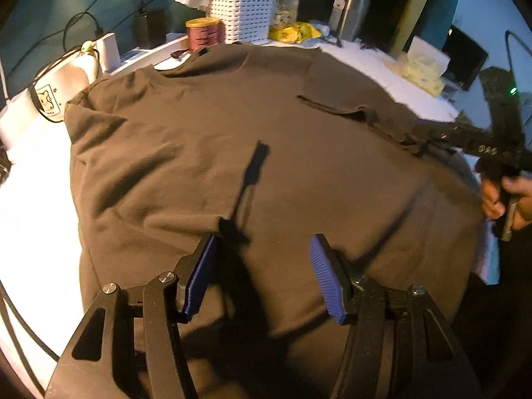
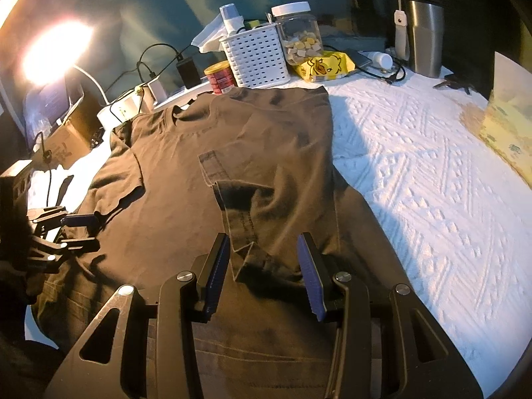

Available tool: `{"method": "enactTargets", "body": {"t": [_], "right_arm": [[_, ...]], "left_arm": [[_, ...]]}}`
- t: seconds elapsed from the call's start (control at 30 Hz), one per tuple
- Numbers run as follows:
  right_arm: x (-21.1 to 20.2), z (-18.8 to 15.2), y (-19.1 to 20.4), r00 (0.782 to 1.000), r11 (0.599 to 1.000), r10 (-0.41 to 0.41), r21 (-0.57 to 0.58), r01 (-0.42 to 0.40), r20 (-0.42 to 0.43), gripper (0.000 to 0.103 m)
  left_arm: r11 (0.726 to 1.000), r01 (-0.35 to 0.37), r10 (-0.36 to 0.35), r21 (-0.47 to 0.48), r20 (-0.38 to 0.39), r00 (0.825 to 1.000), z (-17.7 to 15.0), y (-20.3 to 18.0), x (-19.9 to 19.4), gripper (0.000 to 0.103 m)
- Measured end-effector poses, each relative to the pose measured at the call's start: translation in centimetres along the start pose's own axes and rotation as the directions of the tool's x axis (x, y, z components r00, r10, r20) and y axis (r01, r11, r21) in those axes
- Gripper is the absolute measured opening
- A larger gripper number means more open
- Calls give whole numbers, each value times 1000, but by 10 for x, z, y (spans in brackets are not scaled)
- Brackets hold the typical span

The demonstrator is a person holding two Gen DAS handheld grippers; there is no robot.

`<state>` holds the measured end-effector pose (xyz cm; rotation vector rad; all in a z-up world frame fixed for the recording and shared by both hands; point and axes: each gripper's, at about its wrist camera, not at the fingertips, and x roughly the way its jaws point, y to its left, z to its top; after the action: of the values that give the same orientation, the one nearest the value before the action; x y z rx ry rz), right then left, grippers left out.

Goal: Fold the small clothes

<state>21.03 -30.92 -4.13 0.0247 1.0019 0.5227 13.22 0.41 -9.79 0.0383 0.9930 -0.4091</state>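
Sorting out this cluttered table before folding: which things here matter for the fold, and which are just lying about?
For the job: brown T-shirt, left gripper, right gripper.

Lying about: white basket, snack jar, red can, steel tumbler, yellow packet.

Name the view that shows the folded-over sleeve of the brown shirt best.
The right wrist view: the sleeve lies centred on the shirt, hem and stitching clear. The left wrist view shows it smaller, near the far edge.

Before you the shirt (image 2: 232, 166) lies on the bedspread (image 2: 432, 166), basket (image 2: 257, 58), jar (image 2: 299, 33) and can (image 2: 221, 78) behind it.
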Motion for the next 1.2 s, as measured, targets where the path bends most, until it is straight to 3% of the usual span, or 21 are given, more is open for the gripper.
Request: {"method": "enactTargets", "body": {"t": [0.37,0.57,0.83,1.0,1.2], "right_arm": [[-19,-8,-3,1000,1000,-16,-13,16,26,45],[-33,-17,-2,1000,999,-13,-48,14,18,45],[-52,-39,-15,999,995,-39,-93,40,7,45],[-44,-36,-4,1000,988,-5,-155,8,17,45],[-12,-19,27,1000,977,27,-213,-23,14,45]], "left_arm": [[994,-99,103,-46,91,991,-15,-18,-34,58],[989,-109,123,-101,149,981,-19,-37,-42,58],[994,-80,92,-80,164,982,-30,-78,-31,58],[994,-103,109,-46,155,982,-40,-93,-30,58],[985,-147,160,-89,155,975,-49,-77,-40,58]]}}
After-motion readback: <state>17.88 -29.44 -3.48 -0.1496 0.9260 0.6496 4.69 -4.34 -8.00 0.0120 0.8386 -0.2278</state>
